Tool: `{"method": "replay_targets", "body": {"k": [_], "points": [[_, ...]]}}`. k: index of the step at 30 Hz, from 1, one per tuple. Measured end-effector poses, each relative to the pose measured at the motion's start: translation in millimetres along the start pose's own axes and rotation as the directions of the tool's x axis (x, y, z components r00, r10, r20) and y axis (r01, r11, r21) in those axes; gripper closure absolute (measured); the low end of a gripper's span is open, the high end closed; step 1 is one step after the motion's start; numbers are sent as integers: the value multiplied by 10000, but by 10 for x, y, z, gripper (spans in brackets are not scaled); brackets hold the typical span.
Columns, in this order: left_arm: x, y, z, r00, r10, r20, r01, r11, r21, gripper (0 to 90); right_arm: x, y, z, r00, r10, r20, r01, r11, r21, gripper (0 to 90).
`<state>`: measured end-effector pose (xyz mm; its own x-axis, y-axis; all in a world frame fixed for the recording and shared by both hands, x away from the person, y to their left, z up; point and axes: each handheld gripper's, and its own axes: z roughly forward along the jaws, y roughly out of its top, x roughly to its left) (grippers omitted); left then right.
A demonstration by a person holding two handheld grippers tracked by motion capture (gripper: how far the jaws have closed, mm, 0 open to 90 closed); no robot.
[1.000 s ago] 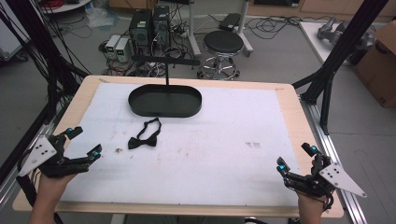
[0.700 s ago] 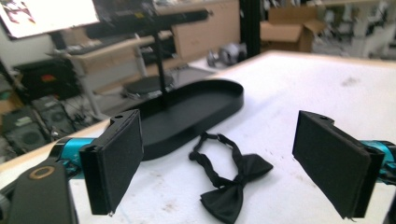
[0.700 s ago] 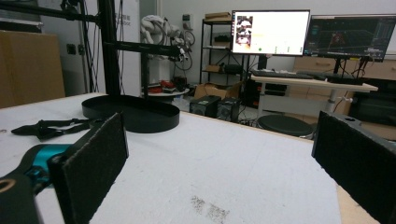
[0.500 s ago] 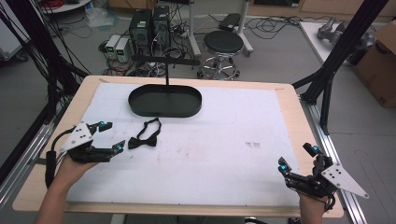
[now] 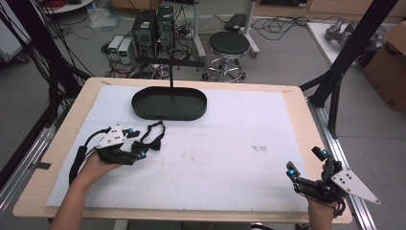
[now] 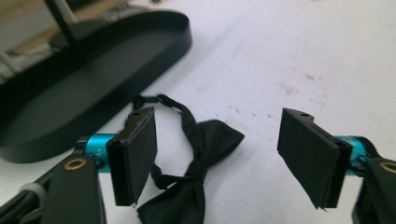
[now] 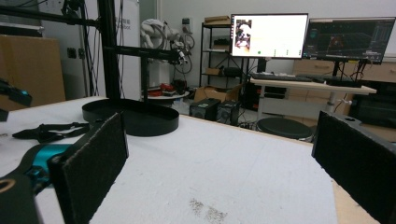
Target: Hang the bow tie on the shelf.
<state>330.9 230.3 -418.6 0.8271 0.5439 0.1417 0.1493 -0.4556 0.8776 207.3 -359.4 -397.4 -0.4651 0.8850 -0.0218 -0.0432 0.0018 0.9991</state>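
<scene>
A black bow tie [image 5: 152, 138] with its thin strap lies on the white mat, just in front of the black oval tray [image 5: 143, 111]. My left gripper [image 5: 138, 143] hovers low at the tie's left end. In the left gripper view the bow tie [image 6: 210, 137] lies between the two pads, nearer the left one, and neither pad presses on it. Those jaws have just been closing and stand open. My right gripper [image 5: 305, 161] rests open near the table's front right corner, nothing between its pads [image 7: 93, 158]. The right gripper view shows the bow tie [image 7: 51, 130] far off beside the tray [image 7: 130, 119].
A thin black post with a crossbar [image 5: 171, 62] rises from the tray. The wooden table edge [image 5: 306, 120] frames the mat. A stool [image 5: 229, 45] and computer boxes [image 5: 153, 26] stand on the floor beyond the far edge. Black frame struts [image 5: 335, 81] flank the right side.
My left gripper has travelled right and away from the front left corner to the bow tie, and its jaws have narrowed. The right gripper has stayed put.
</scene>
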Motion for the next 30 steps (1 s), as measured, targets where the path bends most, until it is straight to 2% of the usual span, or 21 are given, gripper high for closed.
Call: {"method": "replay_targets", "body": {"k": [2,3,8,17,20,23,24,28,30], "points": [[22,3,96,9996,4,279,-18,9988,482,330,-8,-2,-9,10000,61,40,-61,10000,13,27],[22,3,96,9996,4,279,-18,9988,482,342,-8,-2,-9,10000,61,40,-61,10000,13,27],[89,-62,232,9989,-208,422,160,9937,1106,378,-9,-2,-16,10000,33,31,-33,10000,20,27],[123,-111,308,9994,-211,282,161,9859,1665,488,-21,-10,-31,9999,84,59,-84,10000,39,27],[151,-136,328,9990,-373,228,326,9828,1820,518,-16,-9,-30,10000,73,53,-73,10000,44,27],[170,-133,329,9993,-351,139,319,9822,1852,602,-11,-7,-24,10000,33,37,-33,10000,41,27],[178,-131,331,9995,-282,133,251,9803,1957,602,-9,-8,-21,10000,56,36,-56,10000,32,27],[185,-137,340,9992,-367,141,330,9776,2077,701,-5,-15,-14,10000,74,32,-74,9999,96,27],[168,-132,341,9999,-145,37,134,9759,2176,717,0,-14,-13,10000,75,27,-75,9999,107,27]]}}
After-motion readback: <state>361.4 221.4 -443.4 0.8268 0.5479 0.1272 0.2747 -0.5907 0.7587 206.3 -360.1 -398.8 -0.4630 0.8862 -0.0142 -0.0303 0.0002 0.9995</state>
